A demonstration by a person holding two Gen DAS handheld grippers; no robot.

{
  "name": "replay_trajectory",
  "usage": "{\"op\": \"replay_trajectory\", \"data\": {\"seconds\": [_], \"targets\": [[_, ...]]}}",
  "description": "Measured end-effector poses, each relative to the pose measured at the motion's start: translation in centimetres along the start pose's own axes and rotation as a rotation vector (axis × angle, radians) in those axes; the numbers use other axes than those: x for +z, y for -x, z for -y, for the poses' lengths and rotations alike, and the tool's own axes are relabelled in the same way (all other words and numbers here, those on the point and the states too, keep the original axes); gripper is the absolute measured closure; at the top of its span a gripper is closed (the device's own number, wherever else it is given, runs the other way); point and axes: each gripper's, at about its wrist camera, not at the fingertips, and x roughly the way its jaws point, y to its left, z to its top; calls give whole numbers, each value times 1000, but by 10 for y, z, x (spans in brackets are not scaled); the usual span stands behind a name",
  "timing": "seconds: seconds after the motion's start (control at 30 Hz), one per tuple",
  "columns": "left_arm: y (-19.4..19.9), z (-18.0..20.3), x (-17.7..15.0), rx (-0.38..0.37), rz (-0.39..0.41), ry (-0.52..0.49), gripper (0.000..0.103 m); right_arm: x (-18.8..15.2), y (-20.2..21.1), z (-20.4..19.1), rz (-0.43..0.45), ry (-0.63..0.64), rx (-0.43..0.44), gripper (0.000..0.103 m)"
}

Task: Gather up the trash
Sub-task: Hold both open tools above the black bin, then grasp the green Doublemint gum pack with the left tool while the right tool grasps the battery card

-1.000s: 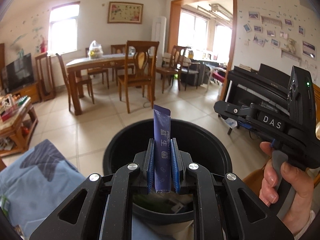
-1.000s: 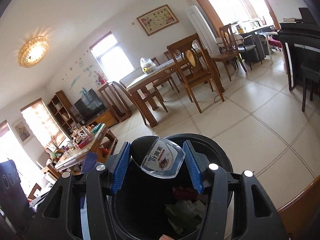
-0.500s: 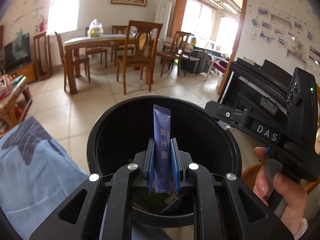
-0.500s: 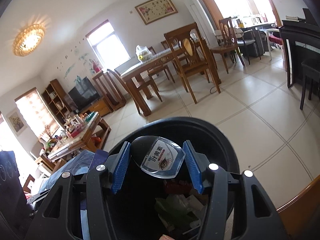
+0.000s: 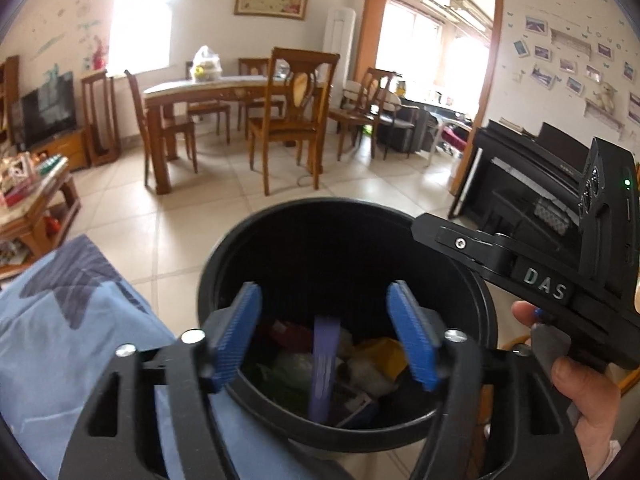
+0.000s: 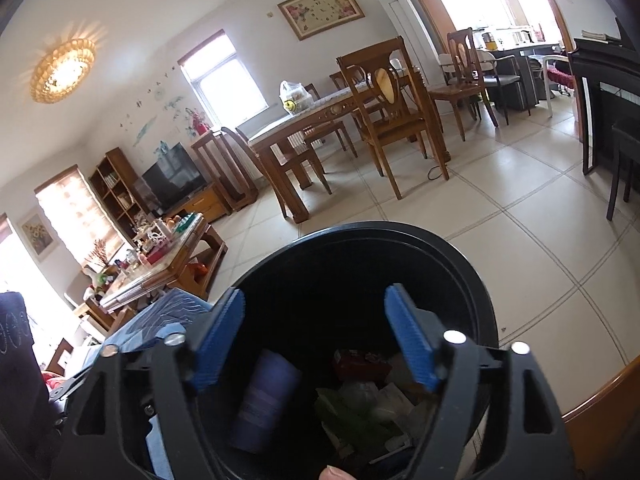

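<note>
A black round trash bin point(image 5: 348, 205) sits right below both grippers, with wrappers and packets piled inside. My left gripper point(image 5: 323, 287) hangs over its mouth and its jaws are opening. The purple sachet point(image 5: 325, 364) is loose below the pads, dropping into the trash. My right gripper point(image 6: 315, 292) is over the same bin point(image 6: 380, 229), its jaws opening too, with nothing between the blue pads point(image 6: 412, 344). The purple sachet point(image 6: 264, 400) shows here at the bin's left side. I cannot pick out the clear plastic pack among the trash. A hand point(image 5: 580, 392) holds the right gripper's body point(image 5: 520, 264).
A blue patterned cloth point(image 5: 68, 320) lies close to the left of the bin. A cluttered coffee table point(image 6: 160, 264) stands further left. The dining table and chairs point(image 5: 240, 92) are across the tiled floor, and a black piano point(image 5: 520, 176) is on the right.
Both grippers went from shut to open. The purple sachet left the left jaws and fell into the bin. The clear pack is gone from the right jaws. The left gripper sank toward the bin.
</note>
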Motion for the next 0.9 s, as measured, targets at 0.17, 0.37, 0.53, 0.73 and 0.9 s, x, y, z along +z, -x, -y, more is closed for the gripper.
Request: {"op": "replay_trajectory", "data": {"seconds": [0.17, 0.37, 0.53, 0.73, 0.9], "targets": [[16, -2, 2, 17, 12, -9, 19, 2, 2, -3, 3, 0, -3, 15], [40, -4, 6, 59, 35, -33, 9, 3, -1, -5, -7, -1, 2, 8], [62, -17, 3, 85, 44, -26, 8, 0, -5, -17, -21, 33, -3, 8], [89, -47, -8, 127, 27, 0, 8, -8, -10, -43, -52, 122, 7, 7], [119, -93, -23, 185, -8, 22, 6, -25, -19, -84, -115, 250, 56, 5]]}}
